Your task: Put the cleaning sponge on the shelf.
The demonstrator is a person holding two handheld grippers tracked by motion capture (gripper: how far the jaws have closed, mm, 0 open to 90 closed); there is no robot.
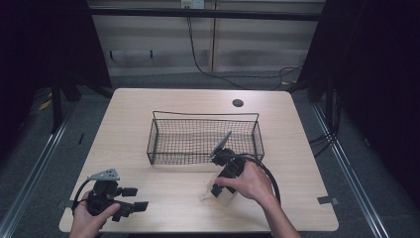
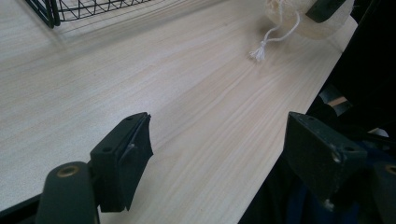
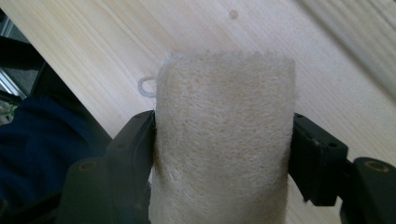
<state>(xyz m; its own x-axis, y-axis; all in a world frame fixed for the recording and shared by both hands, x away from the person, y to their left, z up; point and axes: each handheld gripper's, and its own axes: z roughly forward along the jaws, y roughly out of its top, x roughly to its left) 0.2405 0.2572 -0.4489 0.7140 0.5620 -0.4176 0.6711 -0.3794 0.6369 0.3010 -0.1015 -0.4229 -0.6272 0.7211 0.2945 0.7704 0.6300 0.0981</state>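
A cream, fibrous loofah pad (image 3: pixel 224 116) with a white string loop (image 3: pixel 147 87) fills the space between the jaws of my right gripper (image 3: pixel 224 144). Both pads press on its sides, so the gripper is shut on it. In the high view the right gripper (image 1: pixel 218 191) points down at the table in front of the wire basket, with the pale pad (image 1: pixel 224 198) under it near the wood. My left gripper (image 1: pixel 137 198) rests at the table's front left, open with nothing between its jaws. The left gripper view (image 2: pixel 219 123) has the pad (image 2: pixel 285 16) and its tassel (image 2: pixel 258 52) far off.
A black wire basket (image 1: pixel 205 115) stands at the middle of the light wooden table (image 1: pixel 148 114), just beyond the right gripper. A round cable hole (image 1: pixel 237 103) sits behind it. The table's front edge runs close under both hands.
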